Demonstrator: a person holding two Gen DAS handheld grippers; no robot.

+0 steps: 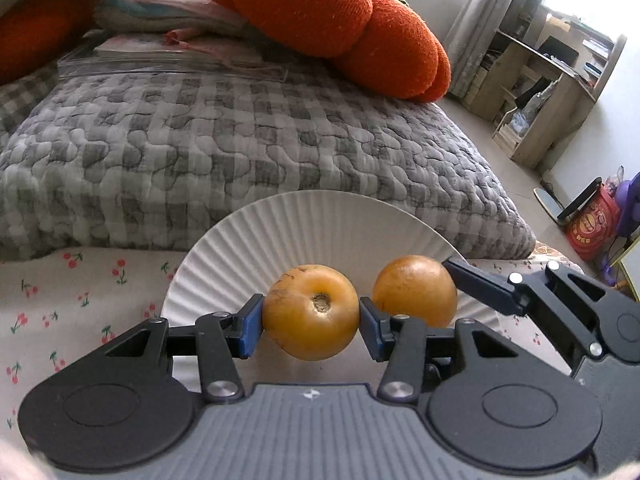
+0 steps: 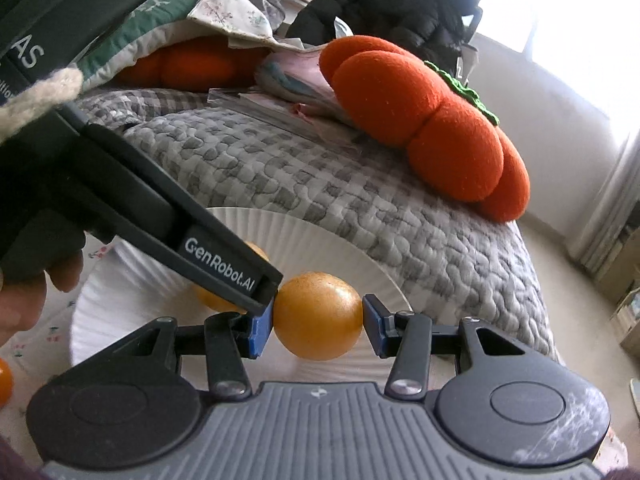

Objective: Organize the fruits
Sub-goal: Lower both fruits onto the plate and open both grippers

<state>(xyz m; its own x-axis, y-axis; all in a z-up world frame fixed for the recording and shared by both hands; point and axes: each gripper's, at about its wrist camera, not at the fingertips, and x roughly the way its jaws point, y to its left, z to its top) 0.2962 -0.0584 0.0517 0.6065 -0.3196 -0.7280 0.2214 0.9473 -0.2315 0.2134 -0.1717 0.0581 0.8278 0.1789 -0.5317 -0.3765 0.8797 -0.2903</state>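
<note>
A white fluted plate (image 1: 320,224) lies on the cherry-print sheet; it also shows in the right wrist view (image 2: 320,236). My left gripper (image 1: 311,324) is shut on a yellow-orange fruit (image 1: 311,322), stem dimple toward the camera, over the plate's near part. My right gripper (image 2: 318,318) is shut on a second yellow-orange fruit (image 2: 318,316) over the plate. That second fruit (image 1: 414,290) sits just right of the first in the left wrist view, with a right finger (image 1: 480,284) against it. The left gripper's body crosses the right wrist view and hides most of its fruit (image 2: 216,300).
A grey quilted blanket (image 1: 240,152) lies behind the plate. An orange pumpkin cushion (image 1: 340,20) sits on it at the back. Another orange fruit (image 2: 5,380) shows at the left edge of the sheet. A wooden shelf (image 1: 540,92) and floor lie to the right.
</note>
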